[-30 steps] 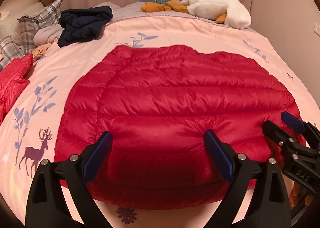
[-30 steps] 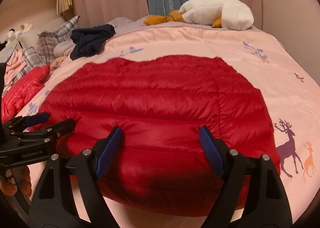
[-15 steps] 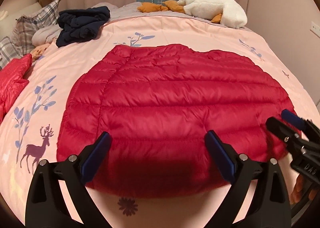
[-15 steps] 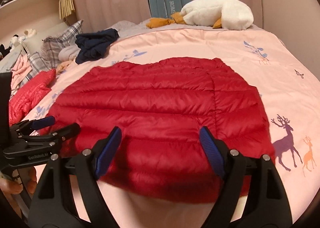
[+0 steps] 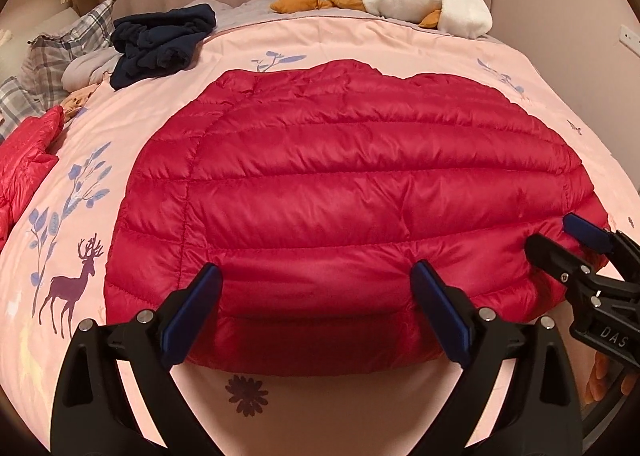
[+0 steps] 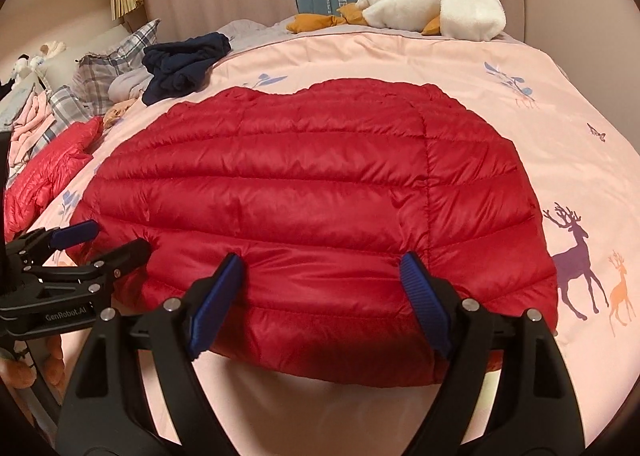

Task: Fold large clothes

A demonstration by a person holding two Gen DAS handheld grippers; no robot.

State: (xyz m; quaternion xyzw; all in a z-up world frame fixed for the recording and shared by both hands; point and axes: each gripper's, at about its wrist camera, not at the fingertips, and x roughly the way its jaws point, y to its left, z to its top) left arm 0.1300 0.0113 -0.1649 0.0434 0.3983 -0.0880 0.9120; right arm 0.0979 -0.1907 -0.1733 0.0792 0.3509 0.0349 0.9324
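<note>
A red quilted down jacket (image 5: 352, 192) lies flat and folded on the pink bedspread (image 5: 280, 40); it also shows in the right wrist view (image 6: 312, 192). My left gripper (image 5: 316, 280) is open and empty, hovering over the jacket's near hem. My right gripper (image 6: 320, 272) is open and empty over the near hem too, further right. The right gripper also shows at the right edge of the left wrist view (image 5: 576, 240), and the left gripper at the left edge of the right wrist view (image 6: 100, 240).
A dark navy garment (image 5: 160, 40), plaid pillows (image 5: 60, 52) and another red jacket (image 5: 24, 156) lie at the bed's left. A white plush goose (image 5: 420, 0) lies at the far end by the curtains. A wall is on the right.
Both grippers drew back a little half a second ago and have come down close to the jacket's near hem again. Both stay open. The jacket has not moved.
</note>
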